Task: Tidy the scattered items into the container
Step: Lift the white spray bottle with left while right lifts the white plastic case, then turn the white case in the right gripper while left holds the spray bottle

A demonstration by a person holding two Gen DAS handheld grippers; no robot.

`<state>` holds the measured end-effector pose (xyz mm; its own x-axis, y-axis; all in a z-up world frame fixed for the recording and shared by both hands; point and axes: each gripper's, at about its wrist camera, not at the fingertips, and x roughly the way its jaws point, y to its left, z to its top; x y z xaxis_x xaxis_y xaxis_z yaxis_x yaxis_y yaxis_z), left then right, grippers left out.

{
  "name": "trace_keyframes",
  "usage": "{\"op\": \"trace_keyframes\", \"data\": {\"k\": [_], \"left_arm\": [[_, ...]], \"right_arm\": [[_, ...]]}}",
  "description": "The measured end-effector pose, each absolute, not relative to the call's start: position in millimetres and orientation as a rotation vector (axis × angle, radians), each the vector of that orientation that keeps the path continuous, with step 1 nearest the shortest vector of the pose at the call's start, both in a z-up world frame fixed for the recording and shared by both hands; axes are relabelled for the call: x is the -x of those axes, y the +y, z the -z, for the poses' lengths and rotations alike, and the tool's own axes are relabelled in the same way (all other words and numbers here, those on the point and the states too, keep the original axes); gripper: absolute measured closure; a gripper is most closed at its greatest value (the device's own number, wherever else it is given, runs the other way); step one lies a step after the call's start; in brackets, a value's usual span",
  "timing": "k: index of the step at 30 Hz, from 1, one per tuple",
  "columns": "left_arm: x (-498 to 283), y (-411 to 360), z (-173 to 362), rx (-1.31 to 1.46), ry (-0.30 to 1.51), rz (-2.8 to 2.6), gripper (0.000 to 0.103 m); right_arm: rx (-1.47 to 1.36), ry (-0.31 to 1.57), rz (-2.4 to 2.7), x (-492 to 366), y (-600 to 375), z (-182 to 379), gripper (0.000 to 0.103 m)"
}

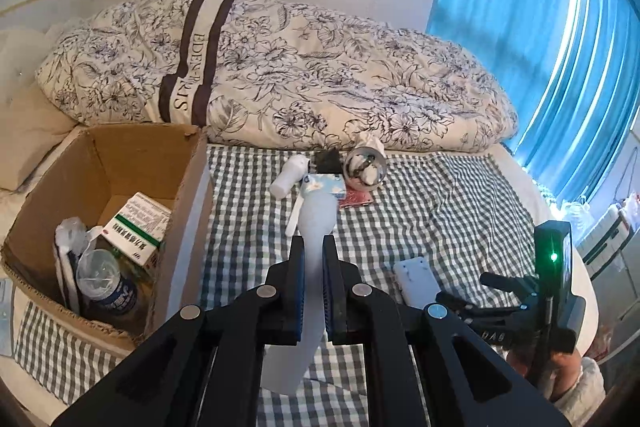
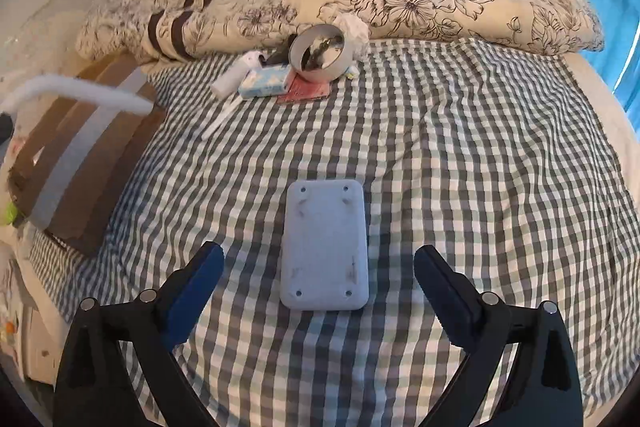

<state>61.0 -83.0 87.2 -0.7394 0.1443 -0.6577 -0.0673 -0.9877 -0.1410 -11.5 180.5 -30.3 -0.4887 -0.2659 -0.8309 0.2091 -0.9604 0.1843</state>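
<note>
1. Two grippers, two separate jobs. Left gripper (image 1: 312, 247) is clamped on a white fuzzy strip (image 1: 316, 223), carried above the checked sheet (image 1: 440, 195) just right of the cardboard box (image 1: 184, 195).
2. Box already holds a medicine carton (image 1: 138, 227) and a bottle (image 1: 106, 279).
3. Right gripper (image 2: 320, 267) has its jaws wide apart, straddling the near end of a white flat plate (image 2: 324, 247) lying on the sheet; not touching it.
4. Step in hand, likely: left delivers, right approaches.
5. Next: swing left over the box opening, release; right needs to lower and close on the plate's long edges.
6. Small pile (image 2: 296, 75) by the duvet remains.
</note>
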Motion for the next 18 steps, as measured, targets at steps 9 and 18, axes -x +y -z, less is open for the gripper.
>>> {"op": "trace_keyframes", "data": {"k": [9, 18], "left_arm": [[-61.6, -79.2, -84.3, 1.082, -0.174, -2.820, 0.096], [-52.9, -74.9, -73.8, 1.131, -0.173, -2.811, 0.096]], "right_arm": [[-1.579, -0.223, 2.304, 38.5, 178.4, 87.0, 0.007], [-1.607, 0.001, 2.411, 30.3, 148.6, 92.5, 0.038]]}}
